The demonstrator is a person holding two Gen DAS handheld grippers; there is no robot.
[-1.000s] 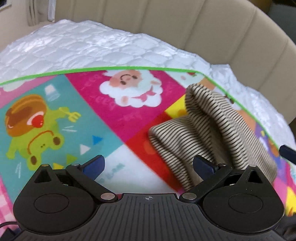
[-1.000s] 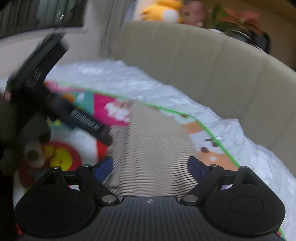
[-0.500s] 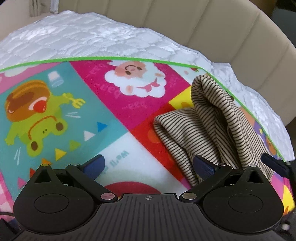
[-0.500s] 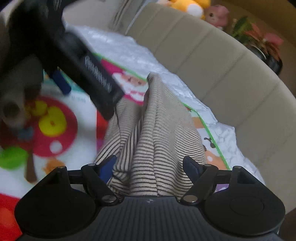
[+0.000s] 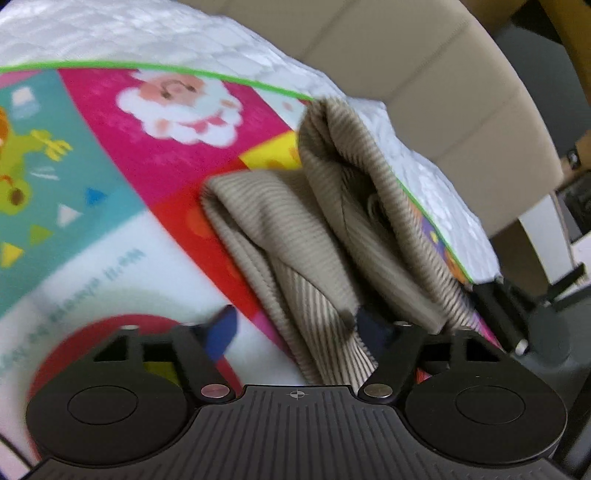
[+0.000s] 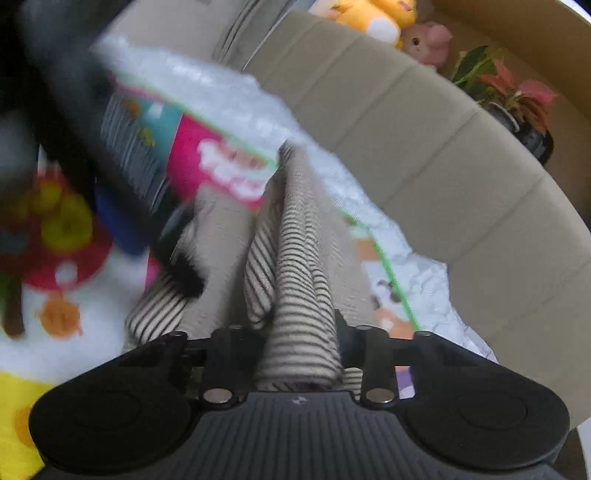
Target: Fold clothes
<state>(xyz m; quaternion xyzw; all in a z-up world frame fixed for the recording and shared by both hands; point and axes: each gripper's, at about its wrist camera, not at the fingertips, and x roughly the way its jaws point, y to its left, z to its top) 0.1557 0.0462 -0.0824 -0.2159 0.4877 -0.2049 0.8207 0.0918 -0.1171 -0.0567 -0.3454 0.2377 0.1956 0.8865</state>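
Note:
A beige garment with thin dark stripes lies bunched on a colourful cartoon play mat. My left gripper is partly closed around the garment's near edge; its right finger touches the cloth, and the left blue finger stands apart from it. In the right wrist view my right gripper is shut on a raised fold of the striped garment. The left gripper's dark body shows blurred at the left of that view.
The mat lies on a white quilted cover with a beige padded headboard behind. Plush toys and a potted plant stand beyond the headboard.
My right gripper has closed on a fold of the garment. My left gripper has narrowed and moved in to the garment's near edge.

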